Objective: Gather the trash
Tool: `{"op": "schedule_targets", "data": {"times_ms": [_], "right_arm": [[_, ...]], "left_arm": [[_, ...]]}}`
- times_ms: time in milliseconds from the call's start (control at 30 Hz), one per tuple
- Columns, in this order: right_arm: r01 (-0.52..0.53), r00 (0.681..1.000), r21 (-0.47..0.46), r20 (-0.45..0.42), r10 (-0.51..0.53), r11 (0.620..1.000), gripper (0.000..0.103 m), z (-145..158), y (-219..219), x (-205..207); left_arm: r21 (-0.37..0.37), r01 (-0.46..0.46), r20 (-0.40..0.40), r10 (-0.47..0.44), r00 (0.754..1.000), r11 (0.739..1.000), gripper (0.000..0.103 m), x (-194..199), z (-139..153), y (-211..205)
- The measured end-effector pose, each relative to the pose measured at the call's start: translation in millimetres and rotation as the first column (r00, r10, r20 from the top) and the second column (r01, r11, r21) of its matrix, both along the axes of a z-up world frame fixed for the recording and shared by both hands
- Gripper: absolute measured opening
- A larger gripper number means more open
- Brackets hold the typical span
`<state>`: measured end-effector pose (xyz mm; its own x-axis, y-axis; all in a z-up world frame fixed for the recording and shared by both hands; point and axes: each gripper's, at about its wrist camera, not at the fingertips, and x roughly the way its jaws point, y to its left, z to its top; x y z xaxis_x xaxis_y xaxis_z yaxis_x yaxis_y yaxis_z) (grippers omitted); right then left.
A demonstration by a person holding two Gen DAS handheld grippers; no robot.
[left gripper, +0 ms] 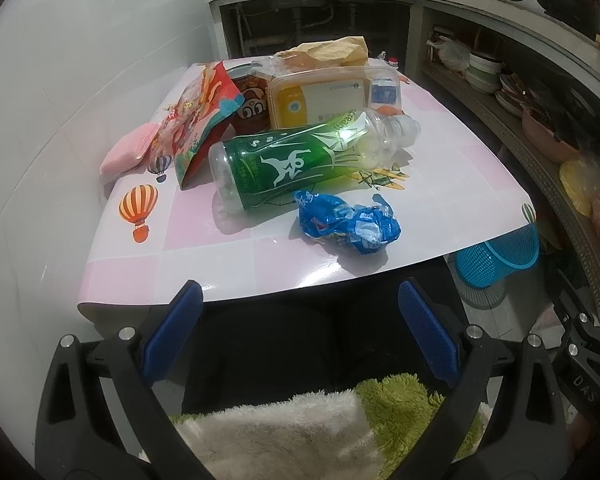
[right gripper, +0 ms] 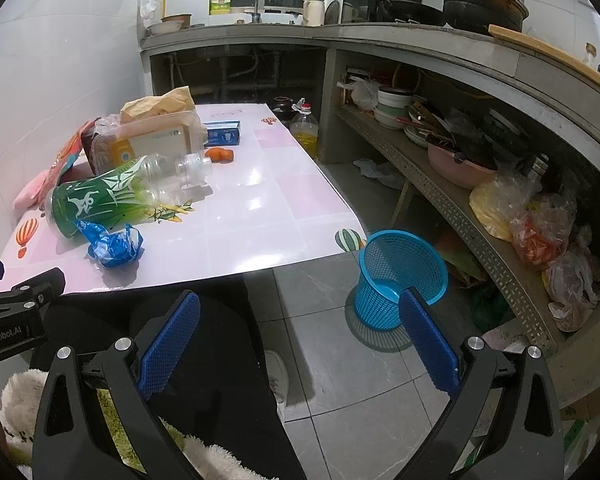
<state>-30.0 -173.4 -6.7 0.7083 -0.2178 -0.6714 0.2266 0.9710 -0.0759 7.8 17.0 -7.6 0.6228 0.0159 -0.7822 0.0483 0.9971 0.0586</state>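
One crumpled blue plastic wrapper (left gripper: 348, 222) at my left fingers' (left gripper: 300, 320) twelve o'clock, one green-labelled clear plastic bottle (left gripper: 300, 160) lying behind it on the pink-checked bench (left gripper: 260, 256), one blue mesh basket (right gripper: 400, 276) on the floor, both my left and right fingers (right gripper: 300, 322) apart, empty.

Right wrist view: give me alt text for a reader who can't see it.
An open blue-padded right claw hovers short of a pink tiled table holding a crumpled blue plastic wrapper and a toppled green-labelled clear bottle. A blue mesh basket stands on the floor.
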Motion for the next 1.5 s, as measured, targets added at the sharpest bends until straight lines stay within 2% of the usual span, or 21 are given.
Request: {"op": "schedule_targets", "data": {"times_ms": [667, 1100, 1333, 1500], "right_arm": [[0.001, 1.0, 0.003, 0.001, -0.001, 1.0, 0.097, 0, 0, 0], [-0.016, 1.0, -0.007, -0.011, 0.016, 1.0, 0.097, -5, 9, 6], [-0.066, 0.998, -0.024, -0.01, 0.066, 0.998, 0.097, -6, 20, 17], [-0.193, 0.981, -0.044, 0.007, 0.193, 0.98, 0.097, -3, 43, 29]], "left_arm": [[-0.003, -0.009, -0.001, 0.009, 1.0, 1.0, 0.094, 2, 0, 0], [-0.029, -0.055, 0.02, 0.056, 0.998, 0.998, 0.094, 12, 0, 21], [-0.044, -0.109, 0.029, 0.111, 0.993, 0.993, 0.094, 29, -2, 48], [-0.045, -0.115, 0.055, 0.117, 0.992, 0.992, 0.094, 40, -4, 72]]}}
